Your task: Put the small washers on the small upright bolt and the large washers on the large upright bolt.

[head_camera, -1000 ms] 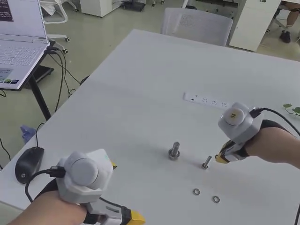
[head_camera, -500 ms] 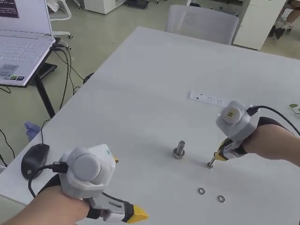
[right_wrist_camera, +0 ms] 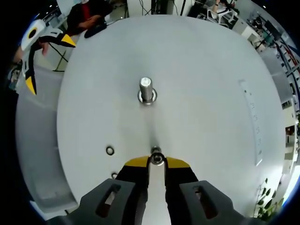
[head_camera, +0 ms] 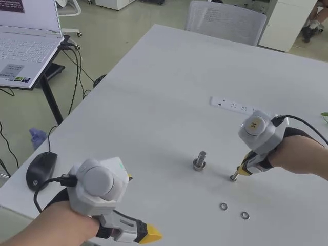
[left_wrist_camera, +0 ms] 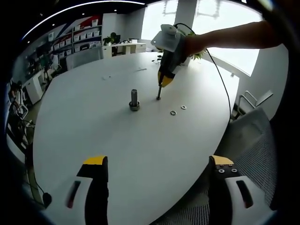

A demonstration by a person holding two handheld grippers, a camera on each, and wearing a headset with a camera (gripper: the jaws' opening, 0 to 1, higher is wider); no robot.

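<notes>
Washers (head_camera: 223,206), flat on surface (head_camera: 154,102) beside the small bolt (head_camera: 233,177), likely light, stiff, slippery, so pinch across rim; right gripper (right_wrist_camera: 157,162) jaws almost closed at bolt top, hold unclear; left gripper (left_wrist_camera: 158,161) jaws wide, empty.

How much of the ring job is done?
Done: nothing I can surely see on either bolt. In hand: the right gripper is at the top of the small bolt. Still to do: two washers lie loose on the table, and the left gripper is open, empty.
</notes>
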